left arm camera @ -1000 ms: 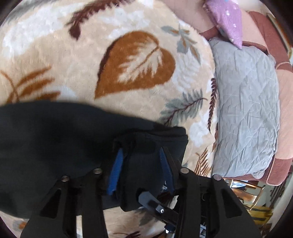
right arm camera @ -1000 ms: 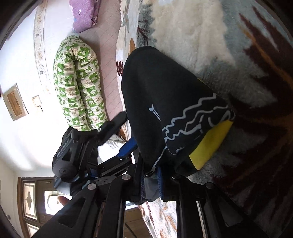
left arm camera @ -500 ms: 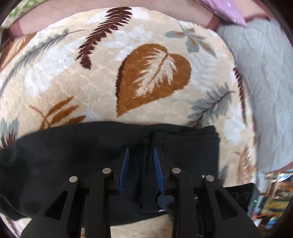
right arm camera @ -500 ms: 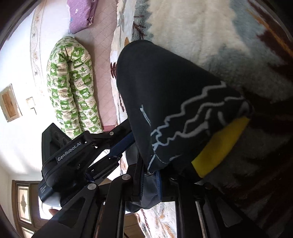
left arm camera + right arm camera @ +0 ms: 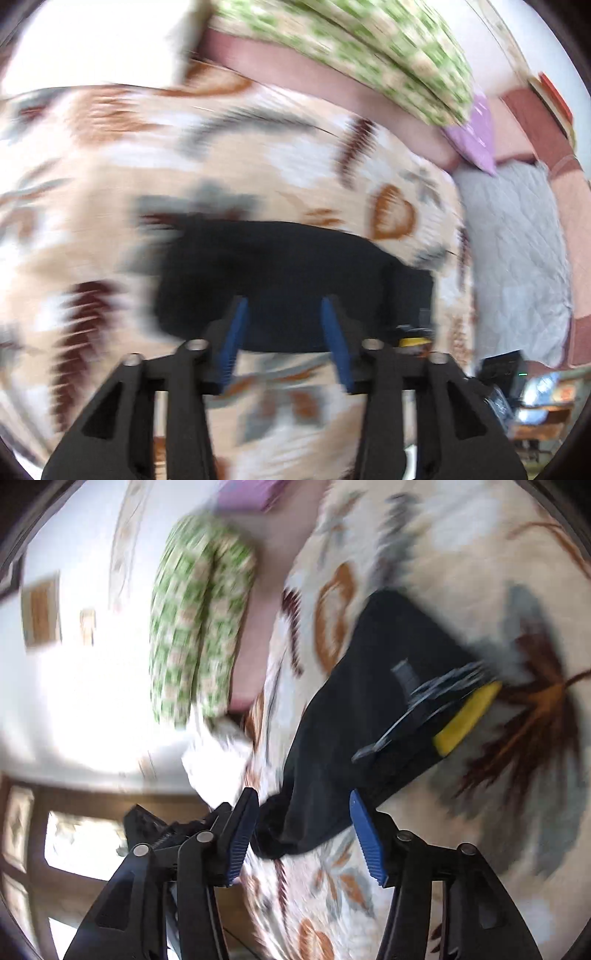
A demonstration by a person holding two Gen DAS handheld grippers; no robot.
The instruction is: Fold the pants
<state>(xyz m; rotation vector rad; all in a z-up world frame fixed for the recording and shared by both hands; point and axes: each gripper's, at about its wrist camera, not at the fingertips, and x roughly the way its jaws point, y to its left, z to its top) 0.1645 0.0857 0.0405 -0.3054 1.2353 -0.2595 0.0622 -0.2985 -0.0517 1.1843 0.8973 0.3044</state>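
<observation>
Both tools have let go since a second ago: your one pair of black pants (image 5: 280, 280) now lies folded into a compact bundle on the leaf-patterned blanket (image 5: 258, 147), a yellow patch at one end. Left tool (image 5: 282, 317) and right tool (image 5: 303, 812) stand spread, holding nothing.

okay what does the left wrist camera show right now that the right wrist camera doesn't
Only the left wrist view shows the grey quilted pad beside the blanket and the open left gripper, nothing between its fingers. Only the right wrist view shows the pants' yellow band with pale squiggly lines beside it, the wooden door, and the open right gripper, apparently clear of the cloth. Both show the folded black pants lying on the leaf-patterned blanket, the green patterned bolster and the purple pillow. Both are motion-blurred.
</observation>
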